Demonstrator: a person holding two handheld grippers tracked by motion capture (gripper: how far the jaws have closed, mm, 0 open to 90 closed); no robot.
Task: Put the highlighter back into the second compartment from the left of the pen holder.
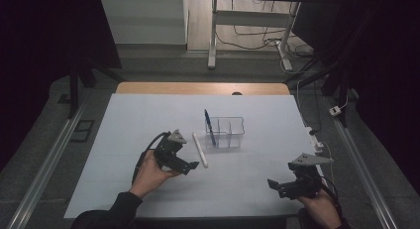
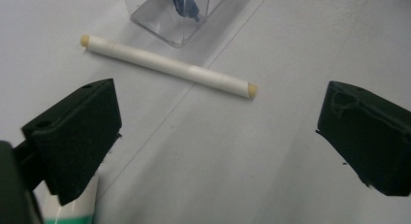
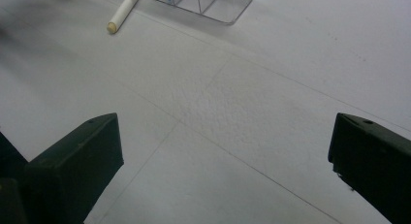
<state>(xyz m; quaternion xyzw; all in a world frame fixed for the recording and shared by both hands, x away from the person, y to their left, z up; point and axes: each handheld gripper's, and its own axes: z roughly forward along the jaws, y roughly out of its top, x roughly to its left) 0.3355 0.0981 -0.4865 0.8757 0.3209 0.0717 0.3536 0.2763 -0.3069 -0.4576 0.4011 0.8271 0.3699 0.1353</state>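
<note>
A white pen lies flat on the white table cover, just left of a clear divided holder. A blue pen leans in the holder's left compartment. My left gripper is open right beside the white pen's near end, with nothing between its jaws. In the left gripper view the white pen lies crosswise ahead of the jaws, with the holder behind it. My right gripper is open and empty near the table's front right. Its view has the white pen's tip and the holder far ahead.
The white cover spans most of the wooden table. A white cable and plug lie off the right edge. A desk frame with cables stands on the floor beyond.
</note>
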